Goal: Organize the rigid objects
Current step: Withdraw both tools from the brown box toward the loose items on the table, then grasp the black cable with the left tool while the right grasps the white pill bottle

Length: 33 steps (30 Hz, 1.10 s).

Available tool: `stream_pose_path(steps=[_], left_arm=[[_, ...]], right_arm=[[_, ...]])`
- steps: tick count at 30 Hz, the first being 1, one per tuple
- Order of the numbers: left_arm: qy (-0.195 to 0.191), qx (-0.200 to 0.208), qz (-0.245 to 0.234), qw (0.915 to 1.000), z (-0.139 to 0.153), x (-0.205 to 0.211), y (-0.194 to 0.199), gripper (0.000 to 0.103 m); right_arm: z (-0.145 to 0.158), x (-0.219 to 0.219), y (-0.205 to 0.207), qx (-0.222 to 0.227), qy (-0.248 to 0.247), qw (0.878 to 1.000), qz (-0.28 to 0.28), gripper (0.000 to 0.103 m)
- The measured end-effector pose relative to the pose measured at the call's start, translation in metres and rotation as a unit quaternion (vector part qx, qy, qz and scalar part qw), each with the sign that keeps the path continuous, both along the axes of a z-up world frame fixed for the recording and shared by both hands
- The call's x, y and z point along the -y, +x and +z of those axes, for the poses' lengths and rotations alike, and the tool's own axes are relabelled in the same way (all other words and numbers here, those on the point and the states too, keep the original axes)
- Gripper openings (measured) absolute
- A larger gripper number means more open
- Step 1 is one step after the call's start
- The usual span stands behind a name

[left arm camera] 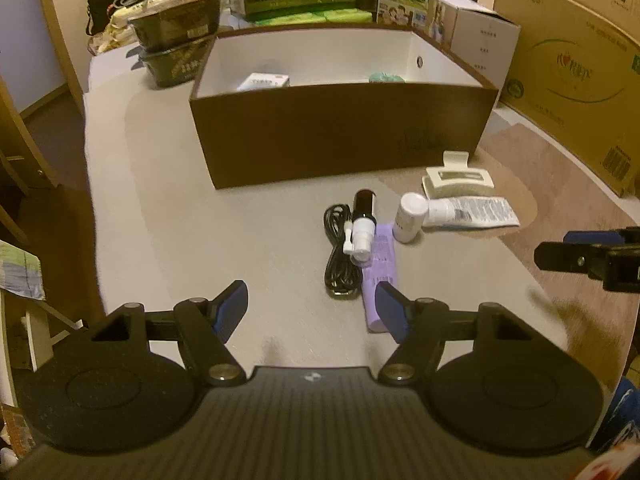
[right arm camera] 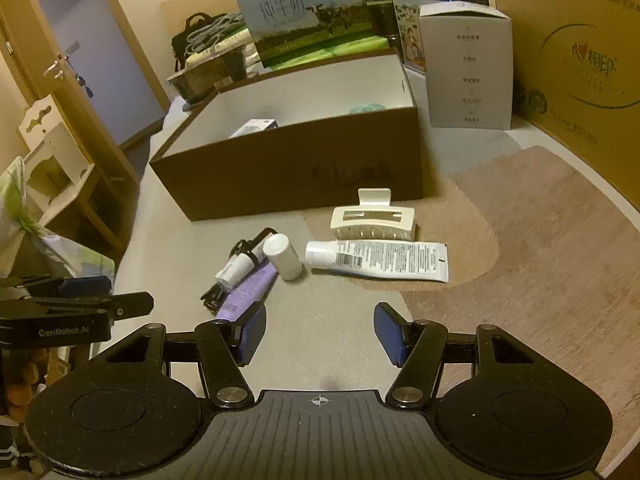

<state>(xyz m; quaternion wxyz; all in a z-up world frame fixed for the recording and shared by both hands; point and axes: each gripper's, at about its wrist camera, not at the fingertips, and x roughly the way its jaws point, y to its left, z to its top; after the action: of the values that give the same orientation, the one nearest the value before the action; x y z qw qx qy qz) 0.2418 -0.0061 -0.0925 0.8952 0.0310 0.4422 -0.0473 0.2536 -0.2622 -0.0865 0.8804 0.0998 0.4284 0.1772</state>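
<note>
We find the left gripper [left arm camera: 313, 309] held above the grey table [left arm camera: 208, 240] with its jaws spread wide and nothing between them. Ahead of it, at the back of the table, stands the open brown box [left arm camera: 344, 132]; inside we see a small white carton [left arm camera: 263, 81] towards its left end and a pale green item [left arm camera: 386, 77] towards its right, which we cannot identify.

In front of the box lies a loose cluster. From the left: a coiled black cable [left arm camera: 340, 252], a black spray bottle [left arm camera: 363, 224] with a white nozzle resting across it, a purple tube [left arm camera: 380, 272] touching both, and a small white bottle [left arm camera: 409, 217] standing at the tube's far end. Just beside that bottle lies a white squeeze tube [right arm camera: 378, 259], printed side up, and behind it a cream hair claw clip [right arm camera: 373, 218] close to the box's front wall.

The right gripper [right arm camera: 320, 334] hovers short of the cluster, released and empty, its jaws wide apart.
</note>
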Motion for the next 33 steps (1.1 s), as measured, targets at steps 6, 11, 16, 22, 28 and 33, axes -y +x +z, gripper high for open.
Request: stream_pose_path(steps=[6, 11, 16, 22, 28, 33], left_arm=[[-0.003, -0.009, -0.012, 0.9999, -0.019, 0.001, 0.008, 0.065], [-0.006, -0.021, -0.020, 0.9996, -0.038, 0.000, 0.021, 0.059], [-0.015, -0.025, -0.034, 0.9990, -0.050, -0.001, 0.031, 0.054], [-0.010, -0.027, -0.045, 0.9986, -0.061, 0.003, 0.044, 0.052], [-0.013, -0.027, -0.054, 0.9981, -0.069, 0.006, 0.056, 0.045], [-0.020, -0.030, -0.056, 0.9978, -0.074, 0.004, 0.062, 0.038]], right_arm=[[-0.011, -0.001, 0.008, -0.009, -0.005, 1.000, -0.003, 0.061], [-0.018, 0.000, 0.015, -0.014, -0.006, 1.000, -0.011, 0.061], [-0.025, 0.003, 0.022, -0.020, -0.006, 1.000, -0.022, 0.061], [-0.032, 0.011, 0.029, -0.026, -0.006, 0.999, -0.039, 0.061], [-0.037, 0.014, 0.033, -0.033, -0.006, 0.998, -0.046, 0.061], [-0.040, 0.012, 0.034, -0.037, -0.004, 0.998, -0.043, 0.061]])
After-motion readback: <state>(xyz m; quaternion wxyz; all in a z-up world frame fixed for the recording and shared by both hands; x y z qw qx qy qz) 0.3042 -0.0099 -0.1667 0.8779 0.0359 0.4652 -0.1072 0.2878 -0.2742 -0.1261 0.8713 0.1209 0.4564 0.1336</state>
